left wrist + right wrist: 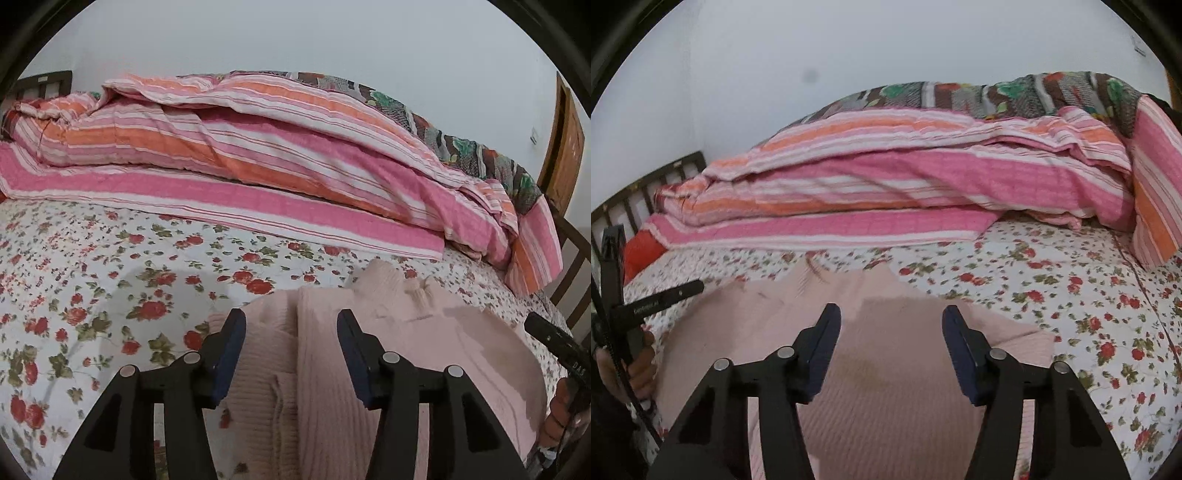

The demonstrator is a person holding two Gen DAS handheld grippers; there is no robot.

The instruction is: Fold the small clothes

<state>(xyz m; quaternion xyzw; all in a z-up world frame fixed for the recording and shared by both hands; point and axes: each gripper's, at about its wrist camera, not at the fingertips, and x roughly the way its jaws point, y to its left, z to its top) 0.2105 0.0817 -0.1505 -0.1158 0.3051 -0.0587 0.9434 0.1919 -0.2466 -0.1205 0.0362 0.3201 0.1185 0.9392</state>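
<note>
A pale pink ribbed knit garment (pixel 325 369) lies on the floral bedsheet (pixel 92 288), with a fold ridge running up its middle. My left gripper (pixel 291 319) is open, its jaws apart over the garment's left part, holding nothing. In the right wrist view the same pink garment (pixel 886 387) spreads flat below my right gripper (pixel 891 315), which is open and empty above it. The floral sheet (pixel 1089 314) shows to the right.
A pink and orange striped quilt (pixel 258 162) is piled along the far side of the bed, also in the right wrist view (pixel 905 184). A wooden bed rail (pixel 631 203) is at the left. The other hand-held gripper (pixel 561 347) shows at the right edge.
</note>
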